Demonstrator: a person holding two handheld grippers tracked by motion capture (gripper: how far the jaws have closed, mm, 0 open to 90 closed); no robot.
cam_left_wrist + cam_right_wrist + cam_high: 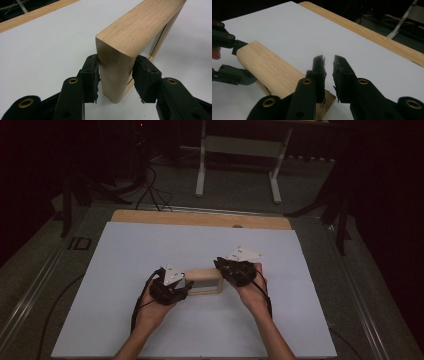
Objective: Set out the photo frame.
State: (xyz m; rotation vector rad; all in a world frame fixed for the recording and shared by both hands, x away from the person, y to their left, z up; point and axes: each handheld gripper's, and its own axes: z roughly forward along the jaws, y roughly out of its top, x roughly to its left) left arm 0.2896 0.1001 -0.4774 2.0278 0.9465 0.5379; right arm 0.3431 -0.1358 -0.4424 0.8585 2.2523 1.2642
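A light wooden frame (202, 275) stands on edge on the white board (150, 245), at the middle of the table. My left gripper (186, 285) is shut on its left end; in the left gripper view the pads (93, 75) press both sides of the rounded corner of the frame (140, 27). My right gripper (220, 265) hovers at the frame's right end. In the right gripper view its jaws (328, 62) stand a narrow gap apart with nothing between them, above the end of the frame (269, 67). The left gripper (245, 62) shows at the far end.
The white board lies on a wooden tabletop whose bare strip (200, 218) runs along the far edge. Beyond it, the legs of a white stand (237, 145) and cables (150, 190) sit on the dark floor. Broad bare board lies on all sides of the frame.
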